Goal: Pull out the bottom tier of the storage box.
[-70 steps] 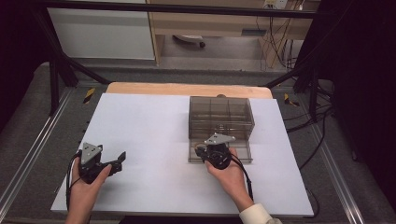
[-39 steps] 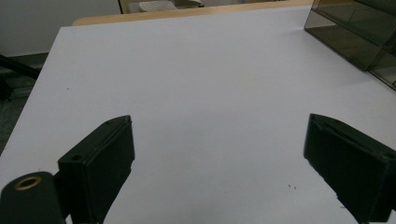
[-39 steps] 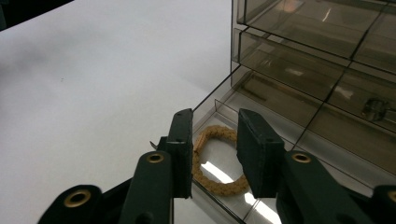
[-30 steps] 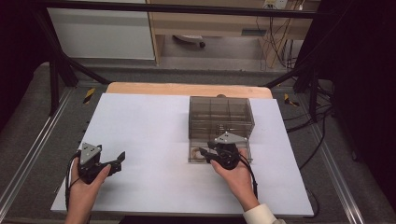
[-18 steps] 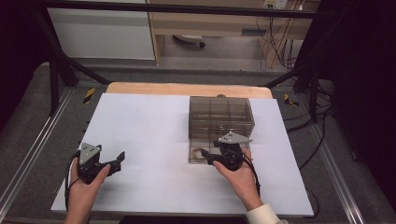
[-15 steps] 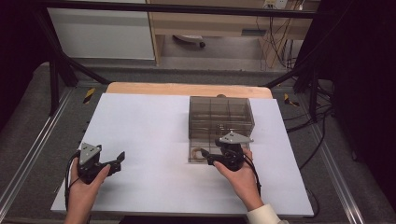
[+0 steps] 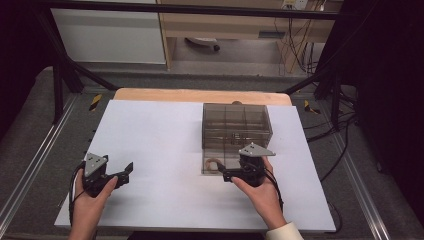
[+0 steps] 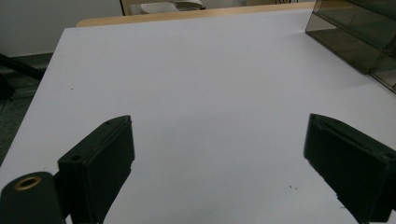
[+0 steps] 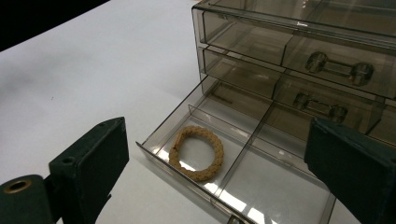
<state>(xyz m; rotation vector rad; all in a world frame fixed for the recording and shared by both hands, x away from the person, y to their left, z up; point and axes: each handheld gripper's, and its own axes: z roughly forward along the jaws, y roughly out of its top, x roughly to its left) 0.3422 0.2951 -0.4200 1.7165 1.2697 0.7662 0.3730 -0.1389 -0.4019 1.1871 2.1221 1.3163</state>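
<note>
A smoky clear drawer unit point(image 7: 236, 125) stands right of the table's middle. Its bottom drawer point(image 9: 261, 186) is pulled out toward me, with thin dividers inside. A tan braided ring point(image 9: 197, 152) lies flat in the drawer's left compartment; from above the ring point(image 7: 215, 164) sits just left of my right gripper point(image 7: 234, 172). That right gripper point(image 9: 217, 128) is open, its jaws wide apart over the drawer's front with nothing between them. My left gripper point(image 7: 125, 171) rests near the front left of the table, and the left gripper point(image 8: 219, 135) is open over bare white surface.
The white table top point(image 7: 160, 135) has a wooden strip point(image 7: 200, 95) along its far edge. Two upper drawers with dumbbell-shaped handles point(image 9: 338, 67) are closed. A corner of the drawer unit point(image 8: 359, 32) shows far off in the left gripper view. Black frame posts and cables surround the table.
My right gripper has shifted to the right along the drawer's front, uncovering the ring in the open drawer. The left gripper has stayed where it was.
</note>
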